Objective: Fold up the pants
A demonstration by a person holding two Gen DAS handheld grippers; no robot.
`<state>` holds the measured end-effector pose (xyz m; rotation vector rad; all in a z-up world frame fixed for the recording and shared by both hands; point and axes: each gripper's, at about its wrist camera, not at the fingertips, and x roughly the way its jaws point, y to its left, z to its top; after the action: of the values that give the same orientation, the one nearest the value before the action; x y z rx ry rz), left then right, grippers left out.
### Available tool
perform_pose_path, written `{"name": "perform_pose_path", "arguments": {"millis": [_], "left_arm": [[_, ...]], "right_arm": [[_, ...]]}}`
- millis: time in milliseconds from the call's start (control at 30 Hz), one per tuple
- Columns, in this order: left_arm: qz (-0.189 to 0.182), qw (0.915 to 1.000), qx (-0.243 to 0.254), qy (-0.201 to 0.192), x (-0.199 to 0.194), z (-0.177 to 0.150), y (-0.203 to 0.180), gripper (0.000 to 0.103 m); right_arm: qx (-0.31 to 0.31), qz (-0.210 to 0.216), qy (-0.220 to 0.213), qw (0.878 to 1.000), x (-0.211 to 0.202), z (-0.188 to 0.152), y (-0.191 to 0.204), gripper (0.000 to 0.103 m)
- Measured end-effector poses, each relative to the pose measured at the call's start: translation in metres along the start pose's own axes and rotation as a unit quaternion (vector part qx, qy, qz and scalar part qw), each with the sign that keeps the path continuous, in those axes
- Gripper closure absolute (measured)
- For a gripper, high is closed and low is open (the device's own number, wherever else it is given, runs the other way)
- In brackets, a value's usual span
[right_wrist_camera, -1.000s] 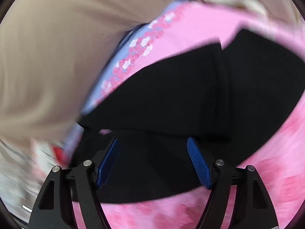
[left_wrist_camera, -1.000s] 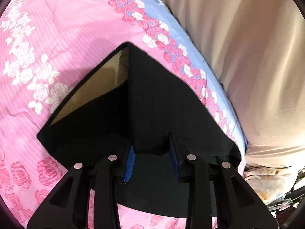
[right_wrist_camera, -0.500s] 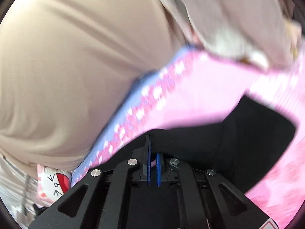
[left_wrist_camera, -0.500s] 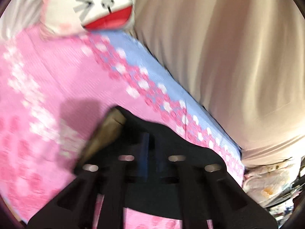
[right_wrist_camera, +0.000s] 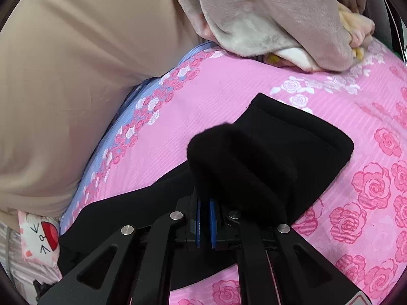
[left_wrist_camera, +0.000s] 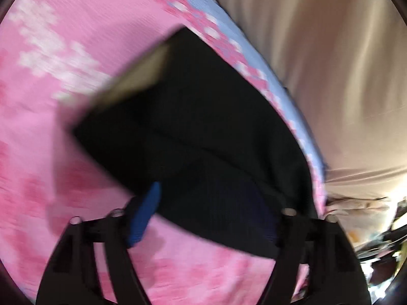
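Pants: black fleece pants, folded, lie on the pink rose-print bedsheet near its blue edge.
Left gripper: spread wide over the pants' near edge.
Right gripper: pinches a bunched fold.

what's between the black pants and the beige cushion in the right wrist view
A bare stretch of the pink rose bedsheet, then its blue floral border, lies between the black pants and the beige cushion in the right wrist view.
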<state>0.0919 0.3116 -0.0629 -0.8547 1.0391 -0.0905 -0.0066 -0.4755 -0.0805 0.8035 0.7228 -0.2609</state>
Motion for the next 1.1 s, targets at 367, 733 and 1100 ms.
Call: {"name": "perform_pose_path", "arguments": {"millis": [367,733,1100], "left_arm": [[0.024,0.9991,0.001,-0.036,0.030,0.049,-0.024,0.096],[0.074,0.9955,0.018,-0.057,-0.065,0.037,0.006,0.096],[0.108,0.9922,0.029,-0.054,-0.043,0.048,-0.009,0.096]], "right_arm": [[-0.010,-0.001,-0.001,1.000,0.001,-0.005,0.000,0.096],[-0.061,-0.027,-0.032,0.997,-0.018,0.010,0.004,0.098],[-0.065,0.006,-0.030,0.997,-0.010,0.044,0.027,0.098]]}}
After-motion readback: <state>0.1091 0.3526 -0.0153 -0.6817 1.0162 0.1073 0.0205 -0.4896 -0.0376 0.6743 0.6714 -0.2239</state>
